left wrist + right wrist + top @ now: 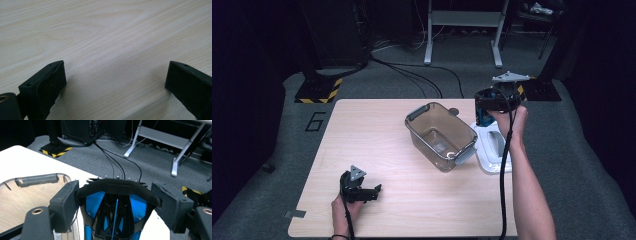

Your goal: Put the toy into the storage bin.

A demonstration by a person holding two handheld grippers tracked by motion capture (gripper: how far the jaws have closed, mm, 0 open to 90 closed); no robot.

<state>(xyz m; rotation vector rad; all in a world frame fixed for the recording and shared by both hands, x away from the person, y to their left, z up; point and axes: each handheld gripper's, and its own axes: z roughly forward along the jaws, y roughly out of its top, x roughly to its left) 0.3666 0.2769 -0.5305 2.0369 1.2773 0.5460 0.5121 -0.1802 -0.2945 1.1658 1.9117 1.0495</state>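
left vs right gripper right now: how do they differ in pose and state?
The left gripper sits low at the table's near left, jaws wide apart with only bare wood between them. The right gripper is raised at the far right, beside the clear container and above the white lid, its jaws shut on a black-and-blue object. Both are hand-held, black-jawed and trail a cable.
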